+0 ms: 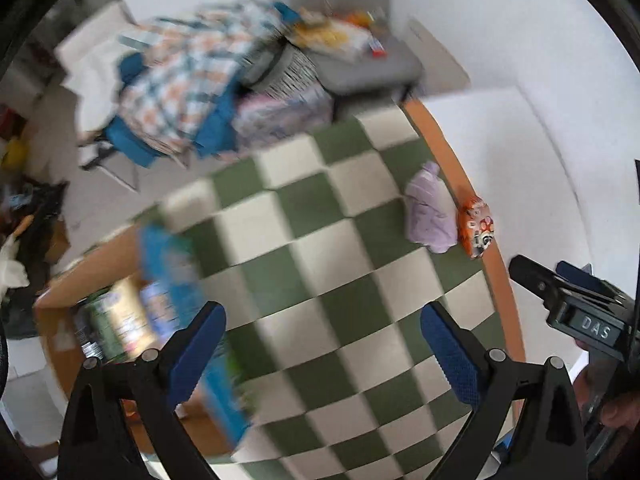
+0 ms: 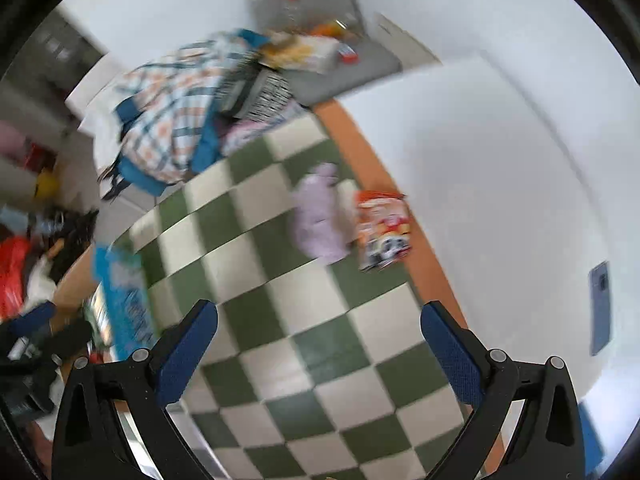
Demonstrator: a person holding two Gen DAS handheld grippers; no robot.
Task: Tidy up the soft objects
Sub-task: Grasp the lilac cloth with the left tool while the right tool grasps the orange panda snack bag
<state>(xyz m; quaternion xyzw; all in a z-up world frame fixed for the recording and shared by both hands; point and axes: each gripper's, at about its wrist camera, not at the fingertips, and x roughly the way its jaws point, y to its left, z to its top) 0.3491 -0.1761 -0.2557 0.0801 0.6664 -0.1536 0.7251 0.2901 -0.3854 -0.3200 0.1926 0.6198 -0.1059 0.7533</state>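
At the table's left edge an open cardboard box (image 1: 60, 300) holds a green-labelled can (image 1: 102, 324) and other packets too blurred to name, with a blue carton (image 1: 172, 276) standing at its rim. On the green-and-white checkered cloth (image 1: 320, 260) a lilac soft pouch (image 1: 430, 212) lies near the right border, just beside an orange snack packet (image 1: 478, 228) that sits at the cloth's edge by the bare wooden strip. The left gripper (image 1: 322, 344) hangs above the cloth with its blue-padded jaws spread wide, grasping nothing and touching nothing; the right gripper (image 2: 318, 338) is likewise spread wide and empty over the cloth. The left wrist view alone catches the other gripper's black body at its right edge; only the right wrist view shows a blue phone (image 2: 600, 308) lying on the white surface and the packet's printed face.
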